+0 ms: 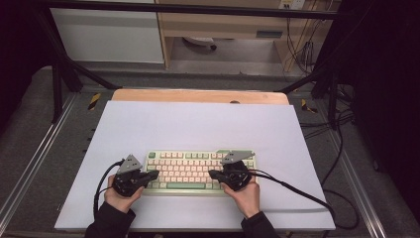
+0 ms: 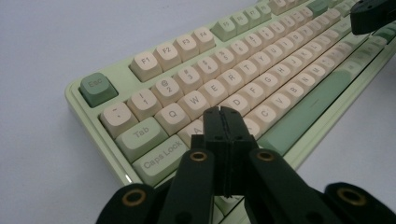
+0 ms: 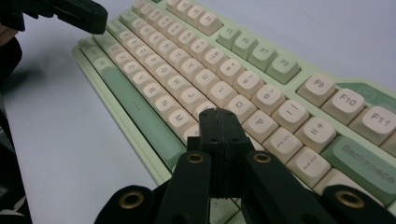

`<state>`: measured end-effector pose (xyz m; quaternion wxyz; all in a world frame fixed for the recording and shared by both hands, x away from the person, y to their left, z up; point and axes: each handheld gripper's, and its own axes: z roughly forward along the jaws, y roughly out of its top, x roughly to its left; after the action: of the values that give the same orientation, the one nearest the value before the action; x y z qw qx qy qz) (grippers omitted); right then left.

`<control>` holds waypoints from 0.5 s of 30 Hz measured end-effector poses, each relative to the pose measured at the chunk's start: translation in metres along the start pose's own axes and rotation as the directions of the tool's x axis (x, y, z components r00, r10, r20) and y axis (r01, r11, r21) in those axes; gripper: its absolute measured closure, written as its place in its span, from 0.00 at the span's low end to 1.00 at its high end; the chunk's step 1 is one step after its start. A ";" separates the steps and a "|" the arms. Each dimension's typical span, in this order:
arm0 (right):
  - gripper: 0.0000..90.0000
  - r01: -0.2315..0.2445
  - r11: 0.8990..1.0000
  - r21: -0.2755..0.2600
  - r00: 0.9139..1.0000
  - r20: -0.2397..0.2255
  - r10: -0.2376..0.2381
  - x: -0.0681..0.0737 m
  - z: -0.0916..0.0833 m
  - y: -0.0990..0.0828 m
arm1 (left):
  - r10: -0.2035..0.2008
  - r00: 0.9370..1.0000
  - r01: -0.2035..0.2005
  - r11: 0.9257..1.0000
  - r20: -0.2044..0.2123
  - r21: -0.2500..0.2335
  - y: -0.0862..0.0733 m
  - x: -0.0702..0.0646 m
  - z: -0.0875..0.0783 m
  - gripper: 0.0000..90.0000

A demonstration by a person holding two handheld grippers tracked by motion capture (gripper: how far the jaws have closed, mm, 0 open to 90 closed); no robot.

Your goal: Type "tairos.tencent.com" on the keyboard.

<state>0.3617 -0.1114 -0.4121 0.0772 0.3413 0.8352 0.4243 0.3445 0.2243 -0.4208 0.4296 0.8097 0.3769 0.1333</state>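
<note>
High view, left to right: left gripper (image 1: 154, 174) at keyboard's (image 1: 200, 169) left end, jaws pressed together, holding nothing, tip over the lower-left keys; keyboard lying flat and square on white sheet (image 1: 193, 126), near the front edge, between both hands; right gripper (image 1: 213, 174) at its right half, jaws likewise closed and empty, tip poised over keys. Left gripper view: closed tip (image 2: 222, 114) just above the row by Caps Lock (image 2: 162, 156); touching or not, cannot tell. Right gripper view: closed tip (image 3: 218, 116) above keys near P (image 3: 260, 124), Backspace (image 3: 364, 168) farther right. Likely rigid, fairly heavy, smooth plastic case; keycaps loose enough to pop off if pried; best taken by the end edges of the case, never by keys; single keys best pressed straight down with a closed tip.
</note>
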 end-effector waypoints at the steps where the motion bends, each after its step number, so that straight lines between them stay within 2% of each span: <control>1: 1.00 -0.001 1.000 -0.001 1.000 0.002 0.001 -0.001 -0.001 -0.001 | -0.003 1.000 0.003 1.000 0.000 -0.002 0.001 -0.001 0.000 1.00; 10: 1.00 -0.009 1.000 -0.007 1.000 0.010 0.009 -0.003 -0.006 -0.005 | 0.014 1.000 -0.014 1.000 0.013 -0.002 0.009 -0.010 0.004 1.00; 15: 1.00 -0.006 1.000 -0.007 1.000 0.013 0.006 -0.003 -0.007 -0.006 | 0.025 0.999 -0.025 0.999 0.021 0.020 0.016 -0.015 0.011 1.00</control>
<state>0.3580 -0.1210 -0.4130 0.0826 0.3465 0.8322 0.4249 0.3482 0.2014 -0.4128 0.4237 0.8199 0.3637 0.1265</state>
